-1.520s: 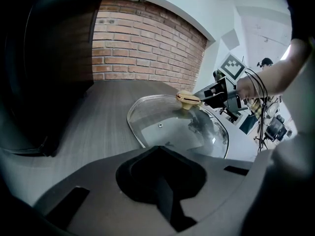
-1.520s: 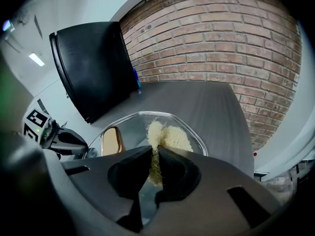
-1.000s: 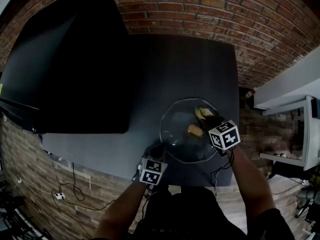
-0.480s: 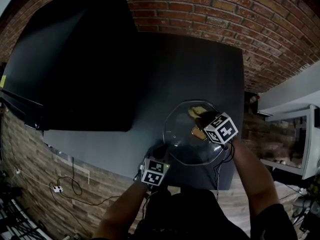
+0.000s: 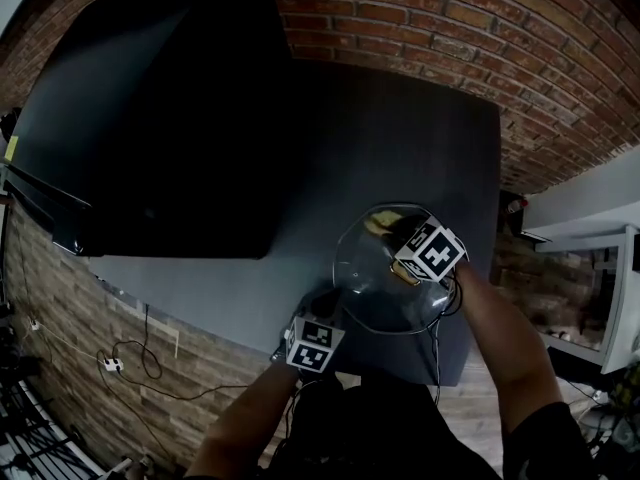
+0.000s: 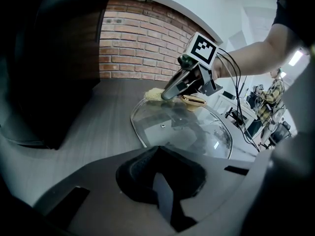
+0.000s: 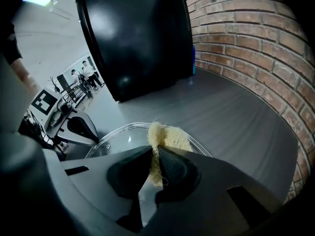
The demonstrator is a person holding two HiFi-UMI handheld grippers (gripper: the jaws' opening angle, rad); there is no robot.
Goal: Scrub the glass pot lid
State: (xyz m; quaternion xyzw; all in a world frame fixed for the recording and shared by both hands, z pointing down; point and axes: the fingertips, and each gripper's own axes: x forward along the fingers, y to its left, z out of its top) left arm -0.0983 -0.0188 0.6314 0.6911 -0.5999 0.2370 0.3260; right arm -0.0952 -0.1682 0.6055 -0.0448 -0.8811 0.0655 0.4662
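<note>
One glass lid [image 5: 372, 290] lies dome-up on the dark counter [image 5: 400, 138], toward its near right corner, with one gold knob [image 6: 196, 99] at its middle. The right tongs [image 7: 153, 161] are closed on the single yellow fibre scrubber [image 7: 168, 134], which sits on the lid's far rim, beyond the knob. From there nearly all the glass lies toward the near side, so the next stroke probably has to pull back across the dome and round the knob. The lid is round, with no long axis to follow. The left tongs [image 6: 158, 178] are at the near left rim, jaws together and, as far as can be made out, pinching that edge to steady the lid. Only the right tongs can scrub: two tongs, one lid, one scrubber
</note>
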